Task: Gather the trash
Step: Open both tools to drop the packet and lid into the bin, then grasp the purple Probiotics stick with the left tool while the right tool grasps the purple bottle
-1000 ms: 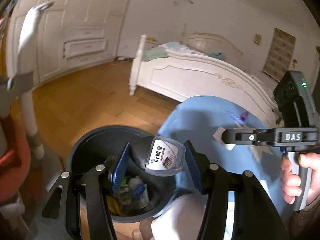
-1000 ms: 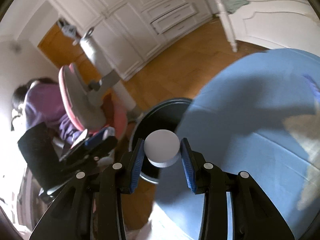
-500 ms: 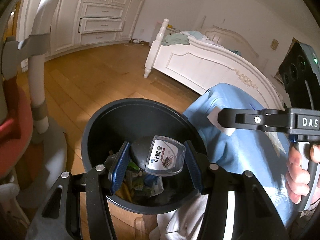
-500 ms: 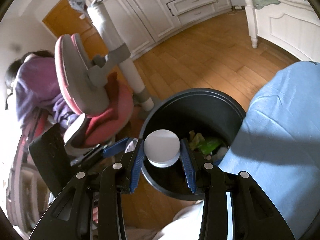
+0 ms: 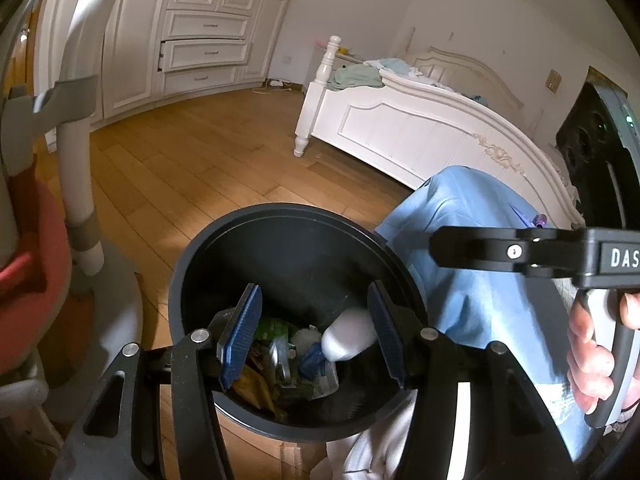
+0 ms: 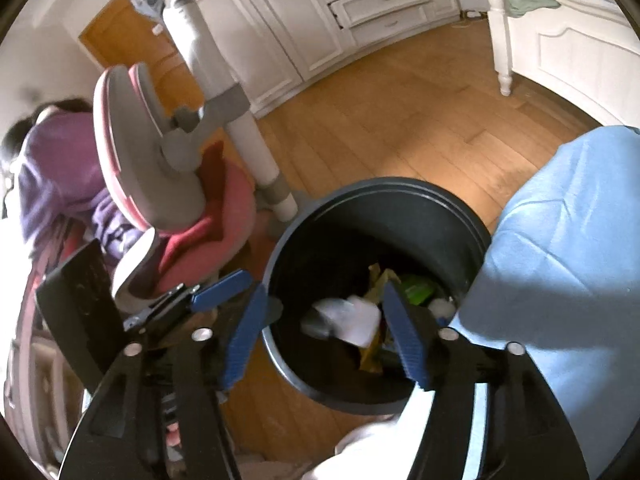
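A black round trash bin [image 5: 280, 220] stands on the wooden floor with several pieces of trash inside; it also shows in the right wrist view [image 6: 380, 192]. My left gripper [image 5: 316, 336] is open and empty above the bin. A white bottle [image 5: 348, 338] lies in the bin by its right finger. My right gripper [image 6: 326, 334] is open and empty over the bin's rim. A blurred white item [image 6: 348, 320] is inside the bin between its fingers. The right gripper's body [image 5: 540, 252] shows in the left wrist view.
A table with a blue cloth [image 5: 480, 264] stands right of the bin, also in the right wrist view [image 6: 568, 248]. A pink chair [image 6: 160, 184] with a person behind it stands left. A white bed [image 5: 420, 128] and white cabinets [image 5: 200, 40] stand further back.
Both grippers opened over the bin. The labelled bottle left my left gripper and the white-capped item left my right gripper; both are now down in the bin.
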`<state>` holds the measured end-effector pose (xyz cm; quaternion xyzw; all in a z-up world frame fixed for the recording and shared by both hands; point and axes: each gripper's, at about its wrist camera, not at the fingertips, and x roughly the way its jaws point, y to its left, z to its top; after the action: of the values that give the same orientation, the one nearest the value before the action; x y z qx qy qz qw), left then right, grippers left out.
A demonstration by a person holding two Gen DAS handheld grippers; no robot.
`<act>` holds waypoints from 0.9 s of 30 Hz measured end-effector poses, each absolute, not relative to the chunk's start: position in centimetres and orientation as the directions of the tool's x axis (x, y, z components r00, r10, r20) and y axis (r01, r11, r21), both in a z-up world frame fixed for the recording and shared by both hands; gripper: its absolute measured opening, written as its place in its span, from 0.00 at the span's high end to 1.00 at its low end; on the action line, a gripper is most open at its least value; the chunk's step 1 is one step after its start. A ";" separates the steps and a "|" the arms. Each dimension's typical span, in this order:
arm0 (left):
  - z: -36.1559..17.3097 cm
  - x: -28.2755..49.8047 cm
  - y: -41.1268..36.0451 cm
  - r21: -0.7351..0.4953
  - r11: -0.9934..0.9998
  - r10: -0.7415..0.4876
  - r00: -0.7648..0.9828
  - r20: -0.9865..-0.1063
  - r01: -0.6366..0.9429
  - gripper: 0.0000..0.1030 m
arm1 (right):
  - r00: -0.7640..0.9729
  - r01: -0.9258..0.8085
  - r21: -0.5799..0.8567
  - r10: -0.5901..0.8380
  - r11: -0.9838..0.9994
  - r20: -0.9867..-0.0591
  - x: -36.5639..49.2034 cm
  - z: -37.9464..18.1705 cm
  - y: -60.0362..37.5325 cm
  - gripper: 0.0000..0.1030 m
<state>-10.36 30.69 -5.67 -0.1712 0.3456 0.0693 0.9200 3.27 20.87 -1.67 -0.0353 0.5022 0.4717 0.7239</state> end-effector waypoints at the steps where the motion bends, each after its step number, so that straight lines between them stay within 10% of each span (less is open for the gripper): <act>1: -5.6 -10.4 30.6 -0.268 0.932 0.007 0.751 -0.660 -0.245 0.46 | 0.054 -0.717 0.424 0.651 0.553 -0.757 3.3 -1.5 20.6 0.37; 27: -0.2 -1.1 14.9 -0.272 0.956 -0.265 0.706 -0.657 0.105 0.35 | 0.332 -0.430 0.543 0.686 0.721 -0.647 9.5 -0.3 -5.1 0.37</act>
<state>-1.11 14.91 -0.19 -0.1078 0.3699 -0.1008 0.9173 9.55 -5.05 -0.26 0.1384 0.4622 0.3470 0.8042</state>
